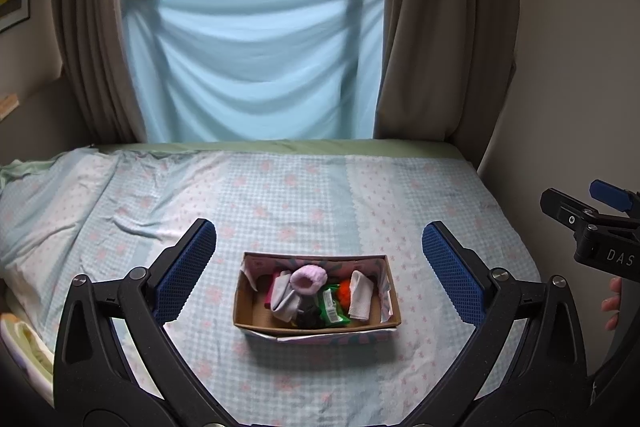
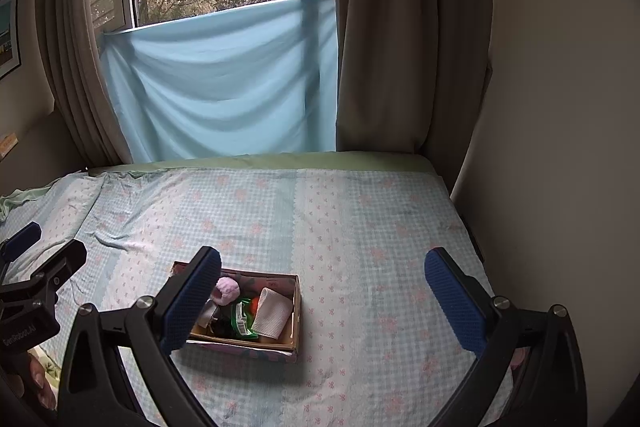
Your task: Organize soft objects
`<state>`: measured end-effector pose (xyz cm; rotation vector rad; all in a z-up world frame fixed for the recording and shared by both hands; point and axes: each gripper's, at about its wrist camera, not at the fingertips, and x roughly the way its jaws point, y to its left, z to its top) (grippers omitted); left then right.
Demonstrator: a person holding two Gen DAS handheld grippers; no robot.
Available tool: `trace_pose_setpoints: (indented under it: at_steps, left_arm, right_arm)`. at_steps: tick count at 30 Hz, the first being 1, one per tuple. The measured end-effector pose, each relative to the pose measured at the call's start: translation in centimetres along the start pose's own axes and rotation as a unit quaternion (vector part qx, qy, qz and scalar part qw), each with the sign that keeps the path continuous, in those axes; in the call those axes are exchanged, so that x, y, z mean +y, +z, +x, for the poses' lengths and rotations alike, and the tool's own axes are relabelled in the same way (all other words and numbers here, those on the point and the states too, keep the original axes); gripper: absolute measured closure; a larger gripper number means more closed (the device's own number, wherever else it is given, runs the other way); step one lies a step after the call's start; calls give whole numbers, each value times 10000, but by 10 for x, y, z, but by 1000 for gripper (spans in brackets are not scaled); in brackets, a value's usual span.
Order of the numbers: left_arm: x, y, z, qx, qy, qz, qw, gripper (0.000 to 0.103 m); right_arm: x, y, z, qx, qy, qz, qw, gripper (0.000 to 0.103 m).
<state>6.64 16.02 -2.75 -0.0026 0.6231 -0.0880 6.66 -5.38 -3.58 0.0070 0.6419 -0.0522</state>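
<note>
A cardboard box [image 1: 256,315] sits on the bed and holds soft things: a pink fluffy roll [image 1: 308,279], a grey sock [image 1: 285,297], a white cloth [image 1: 360,295], a green packet [image 1: 331,307], an orange item [image 1: 343,291] and a dark item [image 1: 309,319]. My left gripper [image 1: 319,269] is open and empty, above and in front of the box. My right gripper [image 2: 322,301] is open and empty, right of the box [image 2: 294,311], where the pink roll [image 2: 227,290] and white cloth [image 2: 272,313] show. Each gripper shows at the edge of the other's view.
The bed [image 1: 320,195] has a light blue checked sheet with pink flowers. A blue cloth [image 1: 256,67] hangs over the window between brown curtains [image 1: 444,27]. A wall [image 2: 560,107] borders the bed's right side. Rumpled bedding [image 1: 24,351] lies at the left.
</note>
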Motion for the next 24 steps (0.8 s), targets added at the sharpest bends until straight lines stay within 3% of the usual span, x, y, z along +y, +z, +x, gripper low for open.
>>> trace_pose_setpoints:
  at_steps: [11,19,24]
  left_arm:
    - [-2,0,-3,-110,-35,14,9999,0]
    - [-4,-2,-4,-260,424,93,9987,0]
    - [0,-3,-6,-302,360,-21,9989,0]
  right_arm:
    - [1,2,2,-2,5,12,10000,1]
    - [1,2,5,-14,23,23,10000,1]
    - [1,2,7,-21,53,6,10000,1]
